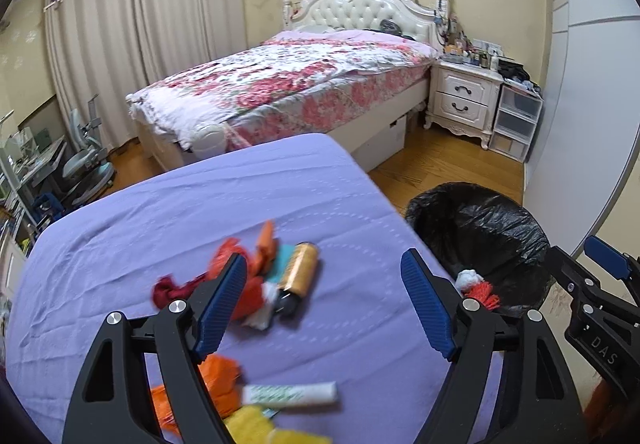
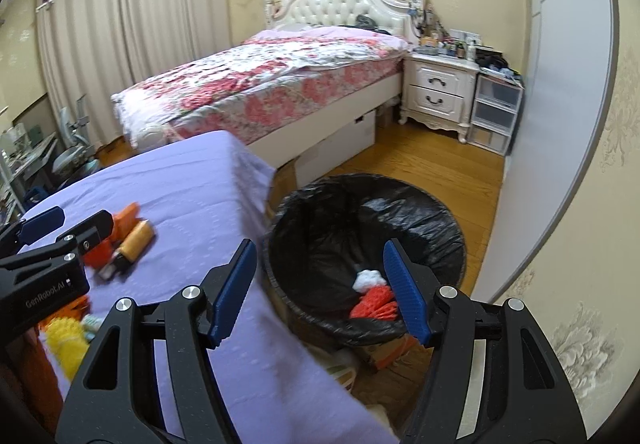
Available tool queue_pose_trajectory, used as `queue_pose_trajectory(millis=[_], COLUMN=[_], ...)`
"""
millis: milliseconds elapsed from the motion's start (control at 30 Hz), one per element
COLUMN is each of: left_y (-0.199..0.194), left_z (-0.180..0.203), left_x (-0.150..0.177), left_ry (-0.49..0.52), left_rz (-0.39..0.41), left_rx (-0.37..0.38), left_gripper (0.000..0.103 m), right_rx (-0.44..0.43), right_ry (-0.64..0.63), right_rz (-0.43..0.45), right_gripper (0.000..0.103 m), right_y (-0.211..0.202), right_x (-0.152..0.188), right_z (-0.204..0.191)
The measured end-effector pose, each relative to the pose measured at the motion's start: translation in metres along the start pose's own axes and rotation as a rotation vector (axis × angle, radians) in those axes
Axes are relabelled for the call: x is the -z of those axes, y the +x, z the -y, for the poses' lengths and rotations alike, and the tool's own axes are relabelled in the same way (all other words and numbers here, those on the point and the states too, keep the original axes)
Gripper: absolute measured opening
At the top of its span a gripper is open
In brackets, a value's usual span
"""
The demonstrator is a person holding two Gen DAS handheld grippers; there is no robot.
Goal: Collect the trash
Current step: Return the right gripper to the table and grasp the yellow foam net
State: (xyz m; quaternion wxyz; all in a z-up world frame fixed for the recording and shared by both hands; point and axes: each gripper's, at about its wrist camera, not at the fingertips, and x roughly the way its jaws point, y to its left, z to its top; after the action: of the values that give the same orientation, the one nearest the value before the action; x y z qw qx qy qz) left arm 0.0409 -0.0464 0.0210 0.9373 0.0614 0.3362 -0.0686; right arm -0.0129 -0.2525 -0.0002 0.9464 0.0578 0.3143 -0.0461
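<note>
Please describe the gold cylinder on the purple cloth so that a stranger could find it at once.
Start at the purple cloth beside the black-lined trash bin. Near its middle lies a small heap of orange and red scraps. The gold cylinder rests at the heap's bin-side edge: the only shiny, smooth, rigid piece there, with a black end.

The room is bright with soft daylight that glows through the closed curtains. Shadows are faint. Both pictures bend round at the edges, with black corners. The small things on the purple cloth look smeared and blurry. The shiny black bin bag shows little white glints.
</note>
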Motion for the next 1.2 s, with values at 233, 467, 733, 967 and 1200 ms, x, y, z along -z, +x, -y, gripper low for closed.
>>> queue_pose_trajectory(millis=[233, 467, 733, 967, 1200], left_y=[-0.033, -0.053, -0.065, -0.070, -0.071], left_z=[-0.047, -0.096, -0.139, -0.172, -0.180], left_x=[0.029, 0.062, 0.092, 0.115, 0.121], left_ry=[-0.048, -0.126, -0.200, -0.249, -0.258], left_rz=[0.009, -0.010, -0.032, -0.045, -0.050], left_rx=[-0.089, -0.178, -0.260, -0.290, -0.281], left_gripper=[0.078, 0.078, 0.078, 0.078, 0.078], right_rx=[-0.095, -0.198, -0.305, -0.343, -0.332], right_ry=[-0.083, -0.164, -0.283, -0.369, -0.424], right_rz=[0.018, -0.008, -0.049, -0.094, -0.142], right_gripper=[0.070, 0.071, 0.071, 0.071, 0.069], right_y=[-0.034, -0.048, -0.053, -0.041, -0.027], right_x=[0.017, 0.036, 0.063, 0.080, 0.092], right_z=[-0.041, -0.082, -0.137, -0.175, -0.191])
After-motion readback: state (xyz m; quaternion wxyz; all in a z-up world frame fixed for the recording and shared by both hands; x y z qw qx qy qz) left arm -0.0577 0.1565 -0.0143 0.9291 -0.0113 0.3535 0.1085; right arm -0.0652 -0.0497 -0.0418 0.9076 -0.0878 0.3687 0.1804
